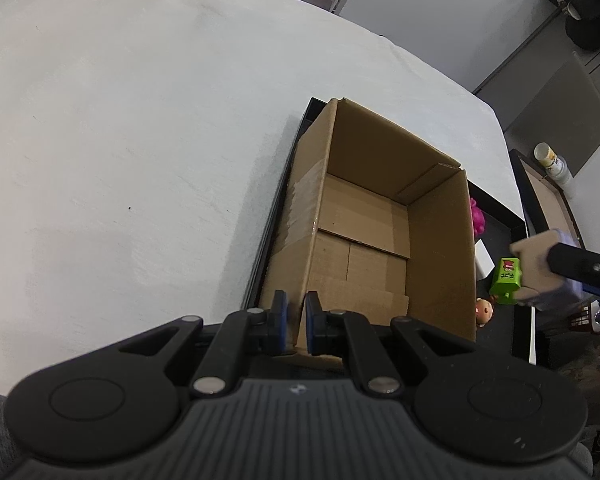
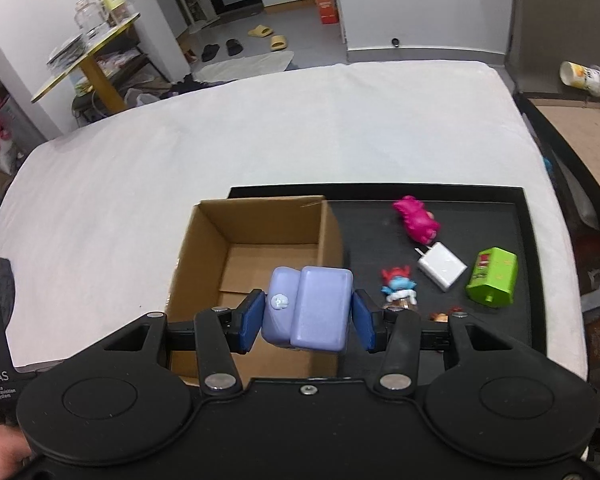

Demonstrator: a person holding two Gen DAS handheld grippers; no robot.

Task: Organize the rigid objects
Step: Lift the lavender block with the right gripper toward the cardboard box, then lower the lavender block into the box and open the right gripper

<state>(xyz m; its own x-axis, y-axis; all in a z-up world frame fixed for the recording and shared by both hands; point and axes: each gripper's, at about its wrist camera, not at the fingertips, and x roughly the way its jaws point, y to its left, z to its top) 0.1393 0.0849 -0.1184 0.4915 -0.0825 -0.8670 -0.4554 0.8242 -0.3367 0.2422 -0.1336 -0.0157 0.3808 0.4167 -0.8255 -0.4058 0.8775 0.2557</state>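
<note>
Tilted downward, right gripper (image 2: pixel 307 312) fingers are clamping the lavender plastic block (image 2: pixel 307 306); left gripper (image 1: pixel 296 322) fingers are pinching the brown cardboard box's (image 1: pixel 384 216) near wall.

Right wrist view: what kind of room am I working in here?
Most likely a lived-in home, not a lab: slippers lie on the floor by a doorway, a yellow side table holds jars, and the work table wears a white cloth.

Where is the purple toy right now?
In the right wrist view, the purple toy is held in the right gripper, above the cardboard box's near right corner.
</note>
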